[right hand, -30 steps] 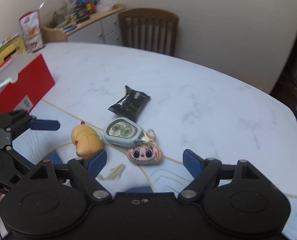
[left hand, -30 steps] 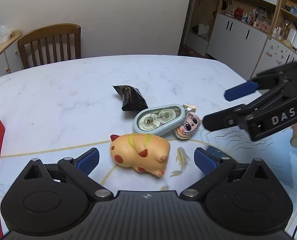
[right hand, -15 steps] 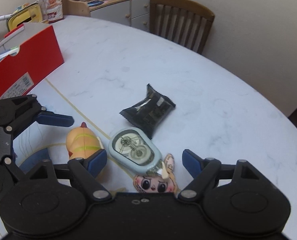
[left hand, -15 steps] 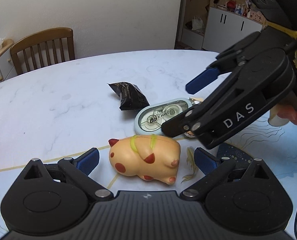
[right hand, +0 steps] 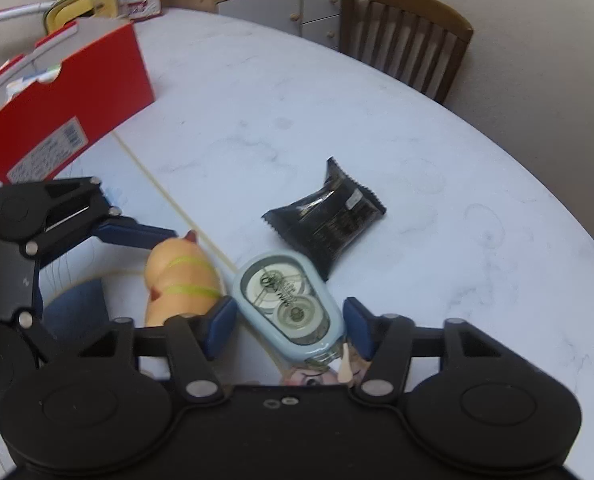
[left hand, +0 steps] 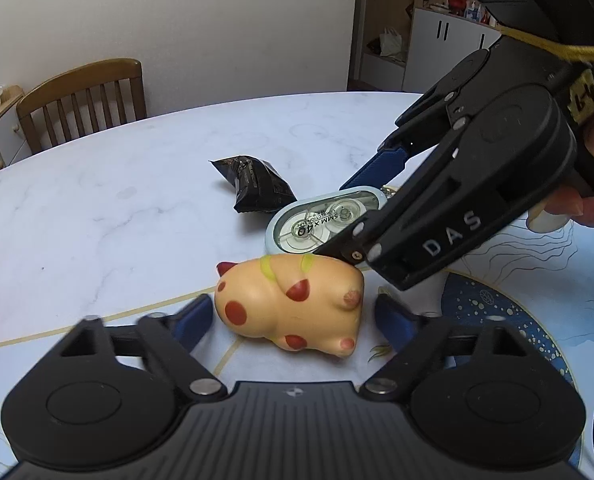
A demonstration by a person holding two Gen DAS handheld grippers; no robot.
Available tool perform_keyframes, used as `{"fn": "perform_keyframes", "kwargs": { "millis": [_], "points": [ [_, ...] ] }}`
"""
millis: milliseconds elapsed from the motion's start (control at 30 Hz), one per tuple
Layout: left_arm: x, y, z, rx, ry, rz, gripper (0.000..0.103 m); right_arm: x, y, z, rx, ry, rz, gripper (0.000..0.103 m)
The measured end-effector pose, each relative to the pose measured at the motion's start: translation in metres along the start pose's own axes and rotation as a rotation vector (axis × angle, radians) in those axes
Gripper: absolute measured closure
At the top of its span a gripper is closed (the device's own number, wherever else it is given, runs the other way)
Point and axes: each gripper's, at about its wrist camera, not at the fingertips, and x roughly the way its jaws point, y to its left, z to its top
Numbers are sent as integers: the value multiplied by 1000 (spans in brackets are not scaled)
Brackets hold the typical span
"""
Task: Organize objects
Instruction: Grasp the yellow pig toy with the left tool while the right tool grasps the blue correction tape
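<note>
A pale marbled worktop is shown, curving away to a rounded far edge; a red box stands at its far left edge. Near the front edge a cluster is gathered: a black snack packet lies farthest in, a pale blue correction tape dispenser just in front of it, an orange spotted pig toy to its left, and a small doll-face charm half hidden beneath the dispenser. Since a second ago the right gripper has been brought down over the cluster; its released jaws now straddle the dispenser, not yet clenched. The left gripper brackets the pig, also released; both grasps appear imminent.
</note>
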Motion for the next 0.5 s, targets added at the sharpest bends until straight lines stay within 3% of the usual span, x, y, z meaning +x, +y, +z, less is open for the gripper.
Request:
{"fn": "perform_keyframes", "kwargs": {
  "millis": [167, 500],
  "points": [
    [-2, 2, 0, -11, 0, 9, 29, -2, 4, -2, -33, -13, -11, 49],
    [-21, 0, 2, -35, -5, 25, 31, -20, 10, -6, 23, -78, -27, 64]
  ]
}}
